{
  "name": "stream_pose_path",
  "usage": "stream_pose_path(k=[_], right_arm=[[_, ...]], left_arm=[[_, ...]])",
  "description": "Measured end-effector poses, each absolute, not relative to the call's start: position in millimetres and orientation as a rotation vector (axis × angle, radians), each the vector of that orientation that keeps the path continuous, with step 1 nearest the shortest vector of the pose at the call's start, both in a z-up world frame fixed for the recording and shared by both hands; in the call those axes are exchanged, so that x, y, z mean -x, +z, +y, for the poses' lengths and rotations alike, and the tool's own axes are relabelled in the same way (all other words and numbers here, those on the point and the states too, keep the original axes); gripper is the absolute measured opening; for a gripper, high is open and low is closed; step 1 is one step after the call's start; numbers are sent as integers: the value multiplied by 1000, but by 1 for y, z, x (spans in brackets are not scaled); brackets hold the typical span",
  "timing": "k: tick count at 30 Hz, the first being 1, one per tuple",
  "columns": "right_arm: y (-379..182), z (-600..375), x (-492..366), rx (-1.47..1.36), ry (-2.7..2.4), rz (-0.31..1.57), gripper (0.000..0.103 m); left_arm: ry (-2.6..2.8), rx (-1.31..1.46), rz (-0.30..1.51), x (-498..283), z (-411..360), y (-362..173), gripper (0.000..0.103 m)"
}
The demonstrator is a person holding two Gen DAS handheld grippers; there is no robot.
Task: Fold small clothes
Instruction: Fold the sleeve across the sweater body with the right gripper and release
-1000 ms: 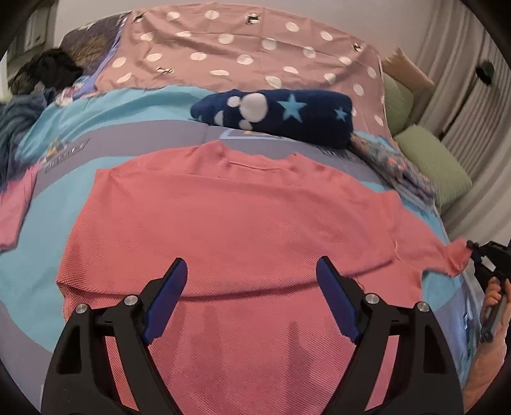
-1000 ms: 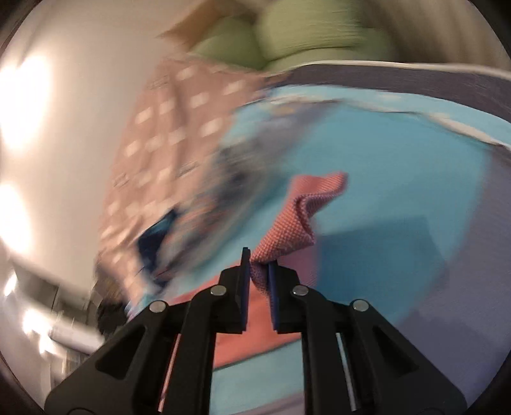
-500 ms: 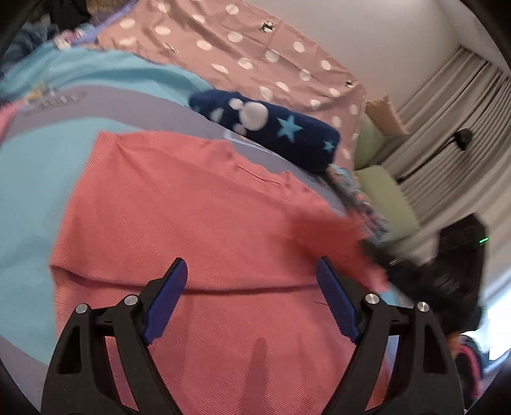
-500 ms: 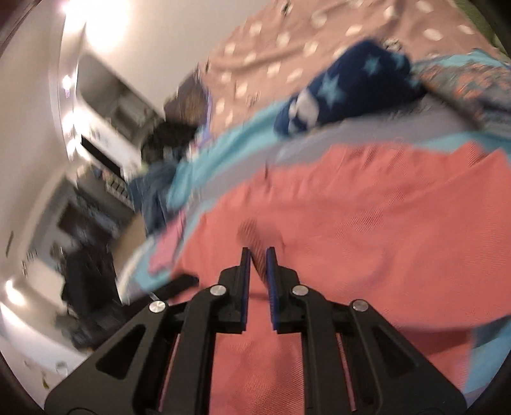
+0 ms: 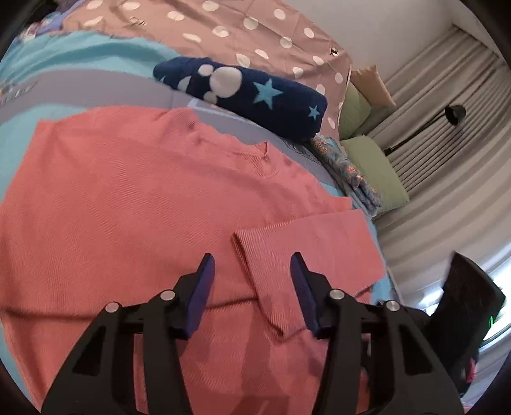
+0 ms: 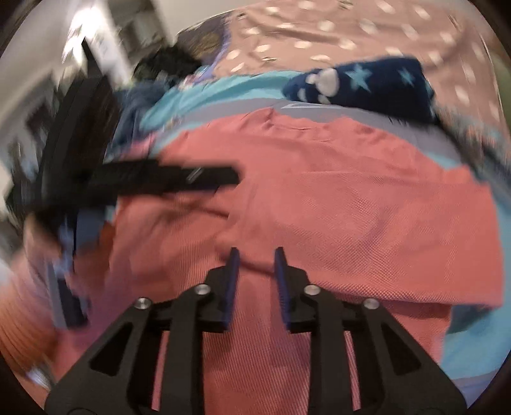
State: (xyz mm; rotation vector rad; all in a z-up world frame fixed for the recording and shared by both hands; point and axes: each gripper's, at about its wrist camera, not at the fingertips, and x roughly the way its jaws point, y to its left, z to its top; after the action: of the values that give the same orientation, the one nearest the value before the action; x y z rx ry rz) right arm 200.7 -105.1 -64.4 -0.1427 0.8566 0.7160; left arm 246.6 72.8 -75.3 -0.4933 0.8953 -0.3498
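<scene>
Coral shirt [image 5: 127,198] spread flat on bed [image 5: 80,79], right sleeve [image 5: 306,245] folded inward over body. Left hand-held gripper [image 5: 252,274] spread above sleeve, holding nothing. Right hand-held gripper [image 6: 254,265] parted, empty, above shirt. Navy star blanket [image 5: 255,95] lies beyond collar.

A bed [image 5: 80,83] with a teal-grey cover fills the room. Beyond its far corner: green cushions [image 5: 373,169], pleated curtains [image 5: 447,121], a black lamp [image 5: 455,115], a white wall [image 5: 367,19].
</scene>
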Motion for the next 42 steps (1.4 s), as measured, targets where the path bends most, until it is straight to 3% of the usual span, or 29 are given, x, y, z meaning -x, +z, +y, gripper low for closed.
stream_pose_path(k=[2,6,7,8,9,12,16,23,36,37,40,42], right_arm=[[-69,-93,-193,246,721,830,39],[-76,-77,-194,342,689,788,41],[-78,-75,-197,356,675,784,35],[-80,-72,-200,365,661,785,10],[-81,-71,-203,369,647,788,2],[-69,-82,-211,279,635,777,2],[-19,-96,-217,127,669,701,2],[29,-46,-213,73,820,619,2],[-34,45,-235,110,921,851,4],[-34,35,-233,105,916,852,6],[-30,2,-233,78,865,856,28],[-26,-28,-232,75,811,847,30]], left_arm=[[-352,455,905,-255,66,-75,51],[-344,429,950,-269,60,-86,47],[-356,420,941,-271,57,-86,13],[-399,419,950,-273,53,-88,5],[-424,438,956,-274,51,-89,2],[-459,445,883,-268,45,-70,2],[-508,454,731,-261,58,-6,2],[-430,346,598,-233,100,56,2],[-111,352,769,-224,196,-20,3],[-109,347,775,-222,197,-24,3],[-84,311,781,-217,194,-33,15],[-51,281,786,-214,192,-36,25]])
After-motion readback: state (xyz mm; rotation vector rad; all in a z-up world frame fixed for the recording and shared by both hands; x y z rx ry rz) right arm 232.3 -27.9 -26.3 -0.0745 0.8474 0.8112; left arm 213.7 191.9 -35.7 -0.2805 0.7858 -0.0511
